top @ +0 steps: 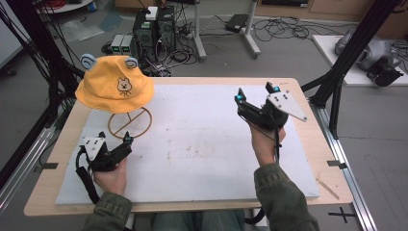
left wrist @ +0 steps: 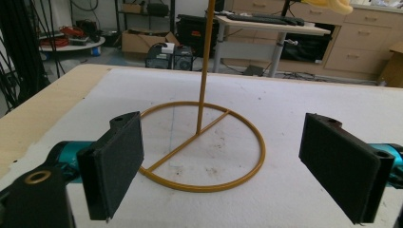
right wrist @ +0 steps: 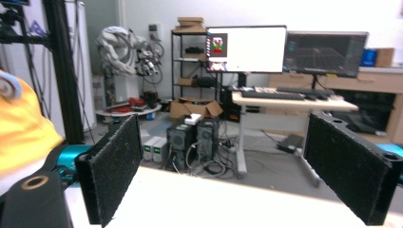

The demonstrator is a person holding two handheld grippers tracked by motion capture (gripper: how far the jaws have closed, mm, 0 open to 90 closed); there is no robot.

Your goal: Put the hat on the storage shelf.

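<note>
We count one yellow bucket hat [top: 115,85] perched on one gold wire stand [top: 130,122] at the white mat's [top: 202,144] far left. Our two grippers, left gripper [top: 126,142] near the stand's ring and right gripper [top: 255,94] raised well apart, both gape wide, holding nothing.

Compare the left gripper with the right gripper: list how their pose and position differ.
The left gripper sits low near the white mat, close to the stand's gold ring base; the right gripper is raised higher on the far right side. The left gripper's view faces the stand's ring and pole, while the right gripper's view looks out level over the table edge toward the room, with the yellow hat at its left edge. Both have their fingers wide apart and hold nothing.
</note>
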